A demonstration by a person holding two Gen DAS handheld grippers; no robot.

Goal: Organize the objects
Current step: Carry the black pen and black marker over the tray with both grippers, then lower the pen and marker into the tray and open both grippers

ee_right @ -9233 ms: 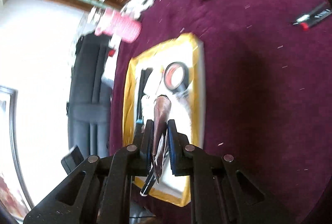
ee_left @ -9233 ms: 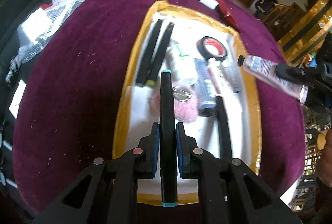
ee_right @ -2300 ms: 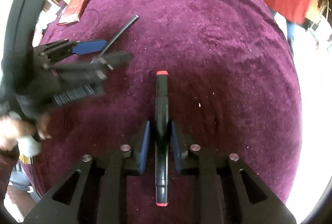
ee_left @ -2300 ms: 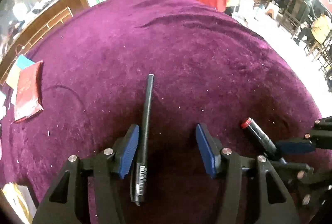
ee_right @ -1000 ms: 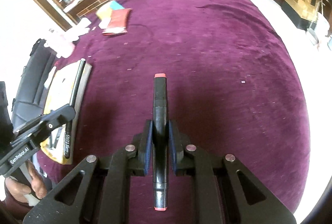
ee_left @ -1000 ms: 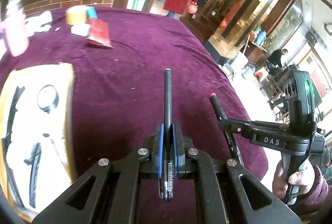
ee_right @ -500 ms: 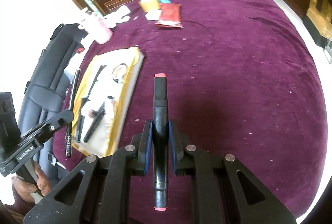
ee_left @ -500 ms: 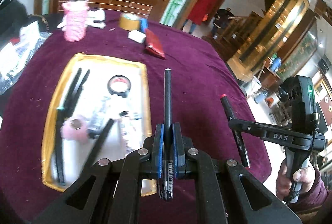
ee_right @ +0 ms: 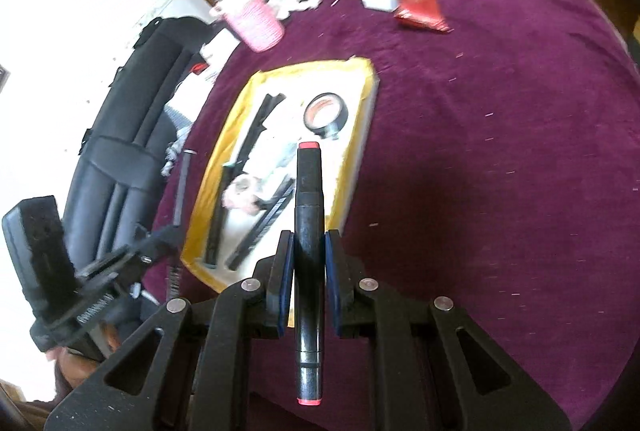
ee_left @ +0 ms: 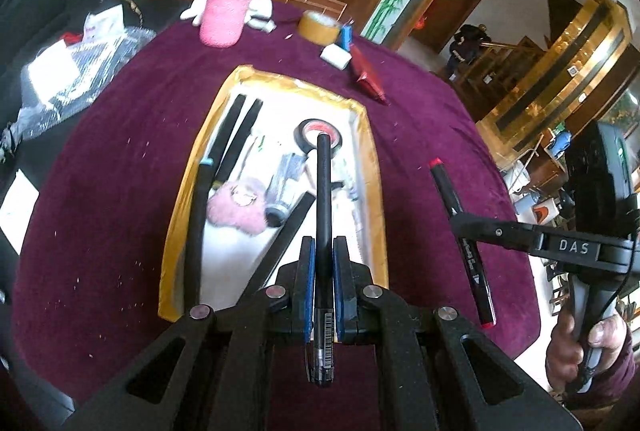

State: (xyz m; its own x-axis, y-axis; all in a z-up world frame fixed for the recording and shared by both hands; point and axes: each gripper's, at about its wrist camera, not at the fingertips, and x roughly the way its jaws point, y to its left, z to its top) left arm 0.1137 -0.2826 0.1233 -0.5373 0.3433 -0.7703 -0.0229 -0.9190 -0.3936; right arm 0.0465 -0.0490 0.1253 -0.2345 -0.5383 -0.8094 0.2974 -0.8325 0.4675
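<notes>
My left gripper (ee_left: 323,263) clamped a black pen (ee_left: 323,199); right gripper (ee_right: 308,263) clamped a red-capped marker (ee_right: 307,231), above tray (ee_left: 176,215).

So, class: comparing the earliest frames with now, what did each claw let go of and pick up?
The left claw swapped its blue-tipped marker, now in the tray, for a black pen. The right claw swapped a tube for a red-tipped marker. The tape roll stayed put.

Place: hotel or restaurant hall | evidence: gilded staircase (ee_left: 576,43), velvet-covered table (ee_left: 420,103)
</notes>
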